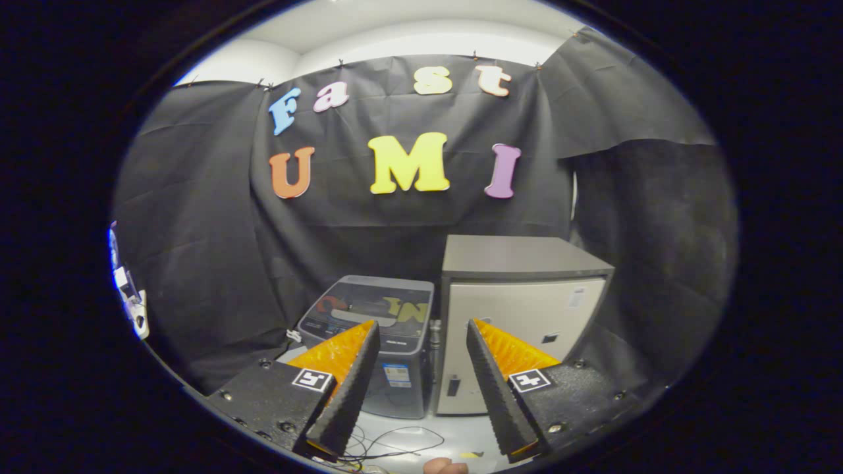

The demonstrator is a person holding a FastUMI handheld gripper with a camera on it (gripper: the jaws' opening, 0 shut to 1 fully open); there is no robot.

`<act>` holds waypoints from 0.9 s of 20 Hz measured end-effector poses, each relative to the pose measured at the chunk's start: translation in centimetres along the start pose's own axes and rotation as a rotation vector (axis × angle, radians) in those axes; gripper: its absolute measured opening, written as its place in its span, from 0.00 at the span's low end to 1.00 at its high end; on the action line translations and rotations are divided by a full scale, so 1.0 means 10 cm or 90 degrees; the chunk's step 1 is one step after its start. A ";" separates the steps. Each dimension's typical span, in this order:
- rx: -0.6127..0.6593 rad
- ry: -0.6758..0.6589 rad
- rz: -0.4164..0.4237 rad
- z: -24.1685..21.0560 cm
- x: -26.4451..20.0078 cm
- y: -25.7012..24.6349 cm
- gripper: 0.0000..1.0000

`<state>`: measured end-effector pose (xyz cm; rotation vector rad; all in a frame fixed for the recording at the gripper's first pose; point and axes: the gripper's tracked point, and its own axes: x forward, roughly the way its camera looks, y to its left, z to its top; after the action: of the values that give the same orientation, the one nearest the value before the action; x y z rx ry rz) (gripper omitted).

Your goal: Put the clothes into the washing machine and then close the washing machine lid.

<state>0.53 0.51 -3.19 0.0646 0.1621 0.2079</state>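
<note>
A small grey top-loading washing machine [379,329] stands on the floor against the black cloth wall, its glossy dark lid down flat and reflecting the wall. My gripper [421,388] hangs well short of it, open, with nothing between its fingers. The machine shows beyond and partly behind the left finger [349,388]. The right finger [494,388] overlaps the cabinet beside the machine. No clothes are visible.
A taller grey-and-beige cabinet [520,309] stands right next to the washing machine, on its right. Thin cables [395,441] lie on the pale floor just below the fingers. A white device [132,296] hangs at the far left by the cloth.
</note>
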 end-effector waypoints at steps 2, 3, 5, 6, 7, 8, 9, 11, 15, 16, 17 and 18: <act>-0.007 -0.001 -0.003 -0.01 -0.13 -0.11 0.88; -0.008 -0.005 -0.002 0.00 -0.17 -0.16 0.88; -0.007 -0.012 0.011 0.01 -0.22 -0.21 0.88; -0.009 -0.010 0.014 0.01 -0.24 -0.26 0.88; -0.009 -0.015 0.021 0.02 -0.26 -0.28 0.88; -0.012 -0.022 0.028 0.05 -0.27 -0.29 0.88; -0.017 -0.022 0.028 0.04 -0.27 -0.34 0.88; -0.014 -0.022 0.037 0.04 -0.29 -0.35 0.88; -0.033 -0.030 0.044 0.08 -0.27 -0.38 0.88; -0.037 -0.030 0.043 0.09 -0.25 -0.40 0.88; -0.037 -0.029 0.043 0.10 -0.24 -0.40 0.88; -0.034 -0.030 0.045 0.12 -0.24 -0.40 0.88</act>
<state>-0.77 -3.93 -1.96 0.0219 0.1072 0.2810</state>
